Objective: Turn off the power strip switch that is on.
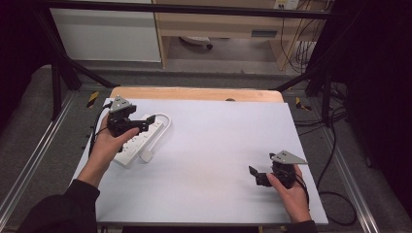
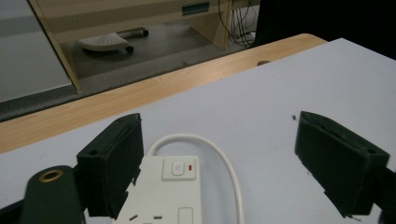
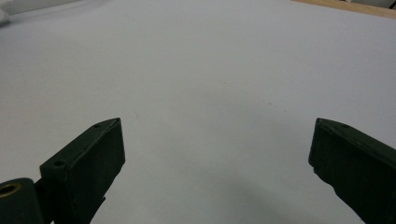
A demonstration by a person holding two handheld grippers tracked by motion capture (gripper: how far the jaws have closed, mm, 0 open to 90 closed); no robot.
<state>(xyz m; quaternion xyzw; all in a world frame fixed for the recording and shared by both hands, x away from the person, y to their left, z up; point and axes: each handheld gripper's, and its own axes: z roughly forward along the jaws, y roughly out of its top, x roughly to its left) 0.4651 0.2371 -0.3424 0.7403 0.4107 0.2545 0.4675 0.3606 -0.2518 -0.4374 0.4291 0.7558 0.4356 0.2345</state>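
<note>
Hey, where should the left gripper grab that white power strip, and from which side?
Grip the power strip across its narrow width at the switch end, coming from above. It lies flat on the table, long and slim, so its long side edges probably suit the pads best. The left gripper already straddles that end, jaws open. Keep clear of the cord looping from that end.

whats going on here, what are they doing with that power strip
A person holds a two-jaw gripper in each hand over a white-covered table. The left gripper sits low over the switch end of a white power strip, its fingers spread wide on either side and not pressing on it. The strip's white cord loops past the switch. The right gripper is open above bare table near the right edge, holding nothing.
</note>
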